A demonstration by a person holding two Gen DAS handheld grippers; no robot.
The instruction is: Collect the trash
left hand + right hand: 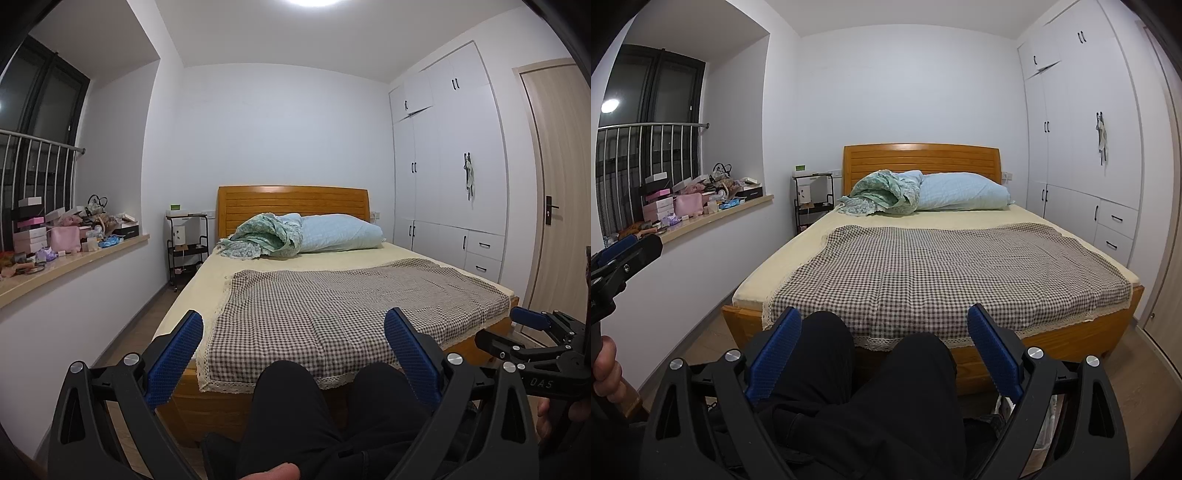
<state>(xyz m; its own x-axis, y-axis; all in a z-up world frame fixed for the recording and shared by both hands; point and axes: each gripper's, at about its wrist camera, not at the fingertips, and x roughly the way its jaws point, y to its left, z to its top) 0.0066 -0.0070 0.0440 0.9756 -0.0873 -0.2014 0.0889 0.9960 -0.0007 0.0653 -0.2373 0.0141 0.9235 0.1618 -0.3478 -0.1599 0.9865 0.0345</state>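
No loose trash shows on the bed (369,310). My left gripper (293,316) is open and holds nothing; its blue pads (177,354) frame the checked cloth (343,314) at the bed's foot. My right gripper (883,313) is also open and holds nothing, facing the same checked cloth (942,273). Each gripper appears at the edge of the other's view: the right gripper (496,326) at right, the left gripper (646,242) at left. A cluttered window sill (74,258) with boxes, a pink pouch and small items lies to the left. Something white and crumpled (1004,406) shows partly behind the right fingers.
The person's legs in dark trousers (295,413) stretch toward the wooden bed frame (1052,343). A pillow (340,232) and bundled floral quilt (258,236) lie at the headboard. A black trolley (186,251) stands beside the bed, white wardrobes (450,184) and a door (554,192) at right.
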